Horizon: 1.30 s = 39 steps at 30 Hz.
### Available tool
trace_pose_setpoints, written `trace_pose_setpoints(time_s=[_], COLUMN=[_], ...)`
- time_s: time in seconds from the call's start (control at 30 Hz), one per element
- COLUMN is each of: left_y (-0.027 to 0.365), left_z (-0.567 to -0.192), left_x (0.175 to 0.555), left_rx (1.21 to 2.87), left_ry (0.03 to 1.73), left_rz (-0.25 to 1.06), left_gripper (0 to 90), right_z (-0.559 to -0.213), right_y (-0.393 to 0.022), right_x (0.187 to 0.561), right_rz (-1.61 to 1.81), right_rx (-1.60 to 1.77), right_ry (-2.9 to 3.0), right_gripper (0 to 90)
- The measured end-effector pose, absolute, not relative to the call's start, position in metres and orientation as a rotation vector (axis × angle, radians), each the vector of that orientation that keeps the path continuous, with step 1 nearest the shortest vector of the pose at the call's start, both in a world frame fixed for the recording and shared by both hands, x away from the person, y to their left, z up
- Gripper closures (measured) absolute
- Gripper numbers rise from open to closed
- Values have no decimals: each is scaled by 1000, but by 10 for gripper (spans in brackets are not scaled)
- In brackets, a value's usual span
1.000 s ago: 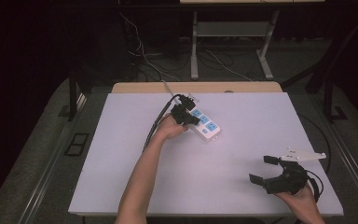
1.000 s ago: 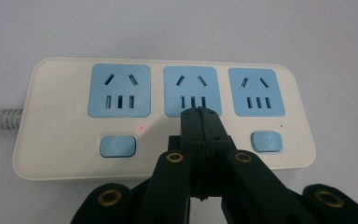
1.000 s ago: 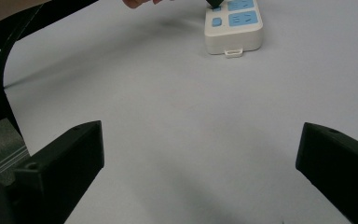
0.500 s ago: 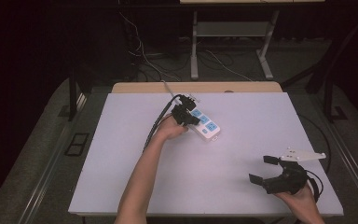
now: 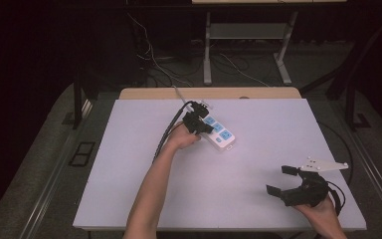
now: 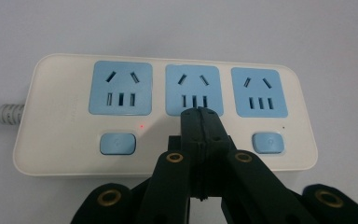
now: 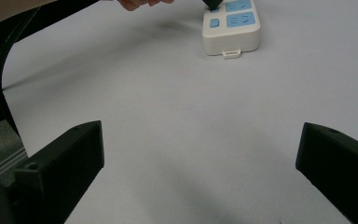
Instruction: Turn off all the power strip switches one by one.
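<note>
Here the left tool [image 6: 199,114] (jaws together) presses the power strip's [image 6: 60,135] middle.

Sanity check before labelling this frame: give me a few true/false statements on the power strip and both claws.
1. The power strip has three blue sockets. True.
2. The left claw is wide open. False: its jaws are shut together, tips over the middle socket's lower edge.
3. The right claw grips the strip. False: it is open, apart from the strip, near the table's front right.
4. A plug sits in one socket. False: all are empty.
</note>
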<state>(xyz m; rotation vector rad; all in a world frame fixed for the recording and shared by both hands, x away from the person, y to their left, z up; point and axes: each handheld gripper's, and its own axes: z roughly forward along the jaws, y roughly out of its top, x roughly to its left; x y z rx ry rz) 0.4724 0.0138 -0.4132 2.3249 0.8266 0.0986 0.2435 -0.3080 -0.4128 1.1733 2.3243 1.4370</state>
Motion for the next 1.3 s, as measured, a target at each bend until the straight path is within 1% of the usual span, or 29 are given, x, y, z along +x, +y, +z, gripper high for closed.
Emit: trace_pose_setpoints(time_s=[0.17, 0.3, 0.37, 0.43, 0.53, 0.8, 1.03, 1.3], left_y=[11, 11, 13, 12, 14, 12, 23, 40], left_z=[-412, -412, -409, -406, -398, -370, -358, -352], left_x=[470, 470, 470, 470, 468, 470, 480, 490], left_rx=[2348, 2345, 2304, 2327, 2281, 2280, 2285, 2283], left_ry=[812, 818, 828, 800, 788, 742, 769, 807], left_rz=[135, 134, 126, 153, 155, 195, 250, 282], left_gripper=[895, 895, 895, 894, 894, 894, 894, 894], right_z=[-413, -412, -412, -412, -413, -413, -413, -413], right_y=[-308, -309, -310, -310, -312, -312, -313, -313], right_x=[244, 243, 243, 243, 244, 244, 244, 244], right_rz=[1437, 1440, 1440, 1443, 1444, 1443, 1441, 1437], right_rx=[1176, 1179, 1180, 1179, 1185, 1191, 1193, 1200], right_ry=[2324, 2319, 2317, 2314, 2312, 2307, 2304, 2301], right_gripper=[8, 8, 8, 8, 8, 8, 8, 8])
